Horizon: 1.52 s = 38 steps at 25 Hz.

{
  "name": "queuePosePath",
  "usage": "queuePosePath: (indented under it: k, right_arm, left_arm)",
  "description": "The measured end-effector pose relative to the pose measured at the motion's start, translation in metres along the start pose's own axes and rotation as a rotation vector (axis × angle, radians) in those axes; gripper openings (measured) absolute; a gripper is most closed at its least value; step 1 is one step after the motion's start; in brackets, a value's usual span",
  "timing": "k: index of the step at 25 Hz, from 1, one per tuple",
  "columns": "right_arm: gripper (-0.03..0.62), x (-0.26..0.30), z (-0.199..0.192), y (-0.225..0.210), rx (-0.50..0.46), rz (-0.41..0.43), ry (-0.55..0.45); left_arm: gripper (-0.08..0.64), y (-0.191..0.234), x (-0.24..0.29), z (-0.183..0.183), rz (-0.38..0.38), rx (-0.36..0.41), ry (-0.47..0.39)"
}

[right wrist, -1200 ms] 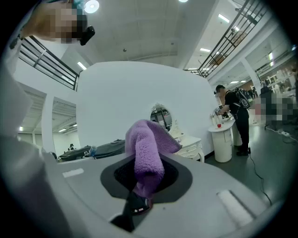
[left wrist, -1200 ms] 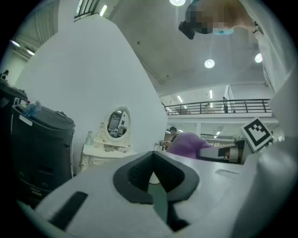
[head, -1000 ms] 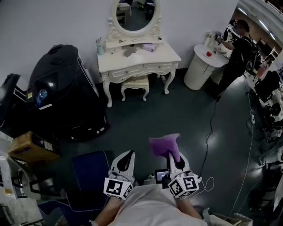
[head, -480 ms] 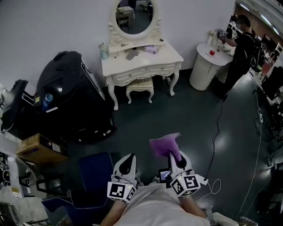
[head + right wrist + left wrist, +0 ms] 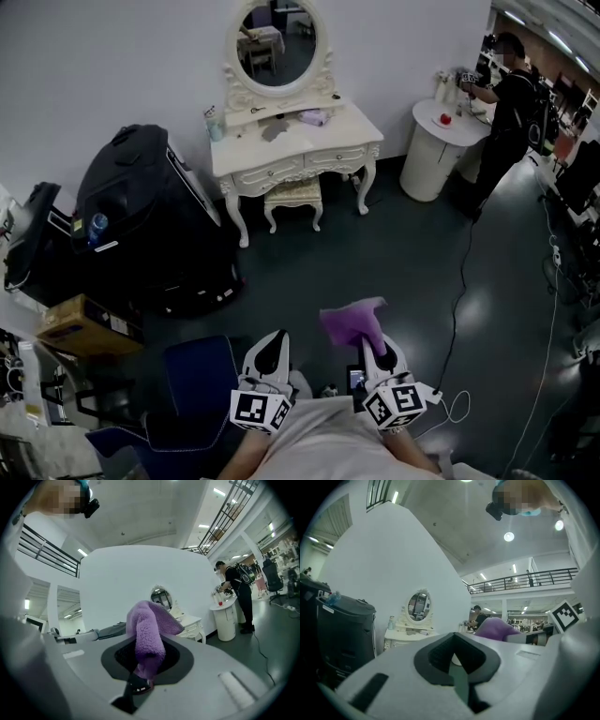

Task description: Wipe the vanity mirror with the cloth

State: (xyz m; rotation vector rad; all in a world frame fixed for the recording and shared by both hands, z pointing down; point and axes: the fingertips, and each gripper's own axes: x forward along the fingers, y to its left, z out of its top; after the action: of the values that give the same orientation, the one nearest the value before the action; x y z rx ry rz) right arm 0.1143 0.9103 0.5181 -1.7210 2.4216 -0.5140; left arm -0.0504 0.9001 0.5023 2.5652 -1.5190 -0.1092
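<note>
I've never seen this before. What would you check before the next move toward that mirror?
1. Grip: right claw on purple cloth, ok, jaws closed on it.
2. Spare: left claw, ok, shut, nothing in it.
3. Reach: mirror, not ok, it's across the room.
4. Path: floor to vanity table, ok, nothing in between; stool sits at the table.
5. Dirt on mirror: cannot tell.

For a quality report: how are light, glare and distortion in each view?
Head view: dim, edges curved, lamp glare on the floor. Left gripper view: strong fisheye, dark corners, ceiling lamp blown out. Right gripper view: same fisheye; cloth sharp.
</note>
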Motion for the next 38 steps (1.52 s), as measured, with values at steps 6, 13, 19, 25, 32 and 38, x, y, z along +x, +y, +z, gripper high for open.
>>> queuePosePath:
  k: [6, 13, 19, 25, 32, 38]
  right_arm:
    - [0.057, 0.031, 0.016, -0.017, -0.004, -0.016, -0.025]
    - [0.058, 0.121, 0.028, -0.043, -0.004, -0.033, -0.004]
    - [0.058, 0.215, 0.06, -0.048, -0.029, -0.013, -0.018]
    - [0.058, 0.3, 0.071, -0.054, -0.011, -0.024, -0.031]
    - [0.058, 0.365, 0.074, -0.057, -0.017, -0.014, -0.01]
    - [0.058, 0.418, 0.071, -0.081, 0.005, -0.014, 0.019]
  left_arm:
    - [0.0, 0.021, 0.034, 0.005, 0.021, 0.003, -0.004]
    - [0.0, 0.066, 0.113, 0.013, -0.005, -0.016, -0.024]
    - [0.0, 0.108, 0.196, 0.038, -0.054, 0.027, -0.013]
    - [0.002, 0.162, 0.263, 0.05, -0.065, 0.06, 0.009]
    - [0.0, 0.207, 0.307, 0.054, -0.073, 0.007, 0.029]
    - [0.002, 0.232, 0.352, 0.039, -0.035, 0.033, 0.091]
